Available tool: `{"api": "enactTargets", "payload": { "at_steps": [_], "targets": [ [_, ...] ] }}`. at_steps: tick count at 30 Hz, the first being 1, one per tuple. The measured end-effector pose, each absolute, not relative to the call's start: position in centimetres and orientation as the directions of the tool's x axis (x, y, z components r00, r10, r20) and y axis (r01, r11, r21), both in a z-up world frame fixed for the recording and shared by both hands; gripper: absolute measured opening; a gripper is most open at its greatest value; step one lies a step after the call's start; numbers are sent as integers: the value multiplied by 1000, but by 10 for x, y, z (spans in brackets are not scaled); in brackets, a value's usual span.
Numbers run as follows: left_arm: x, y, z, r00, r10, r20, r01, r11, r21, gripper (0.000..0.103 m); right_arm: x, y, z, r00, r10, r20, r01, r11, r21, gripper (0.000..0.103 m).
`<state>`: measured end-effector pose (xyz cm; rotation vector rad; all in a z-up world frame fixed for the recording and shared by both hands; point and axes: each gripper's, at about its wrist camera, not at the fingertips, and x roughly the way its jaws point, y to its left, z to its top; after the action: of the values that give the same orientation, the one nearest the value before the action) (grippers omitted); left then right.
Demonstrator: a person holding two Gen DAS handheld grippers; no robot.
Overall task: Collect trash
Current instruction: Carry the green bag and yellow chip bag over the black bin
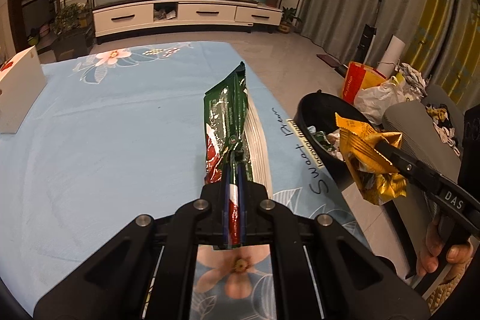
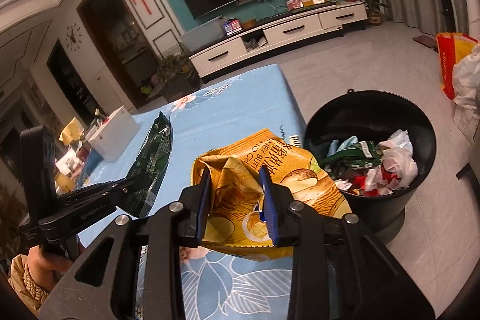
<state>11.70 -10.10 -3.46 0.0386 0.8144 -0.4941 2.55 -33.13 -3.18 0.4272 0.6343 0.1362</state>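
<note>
Left gripper (image 1: 235, 167) clamps green wrapper (image 1: 227, 113); right gripper (image 2: 235, 185) pinches yellow bag (image 2: 288, 167), print partly legible, seemingly "NEY BUTT"; cloth (image 1: 99, 122) reads "Sweet".

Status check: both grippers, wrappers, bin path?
Left gripper shut on green wrapper, over the table. Right gripper shut on yellow chip bag, beside black bin. Path clear.

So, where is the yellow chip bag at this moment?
The yellow chip bag is pinched in the right hand-held gripper, held above the right edge of the blue tablecloth, just left of the black trash bin.
</note>
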Motion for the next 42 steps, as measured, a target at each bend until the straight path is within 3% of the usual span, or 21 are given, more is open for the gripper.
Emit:
{"api": "enactTargets", "payload": {
  "at_steps": [29, 42],
  "targets": [
    [144, -240, -27, 527, -492, -693, 640, 766, -57, 6, 16, -431, -65, 835, 119, -537, 215, 828, 518, 32],
    [163, -284, -50, 481, -494, -724, 679, 732, -48, 7, 31, -448, -75, 835, 101, -541, 247, 809, 533, 33]
  ]
}}
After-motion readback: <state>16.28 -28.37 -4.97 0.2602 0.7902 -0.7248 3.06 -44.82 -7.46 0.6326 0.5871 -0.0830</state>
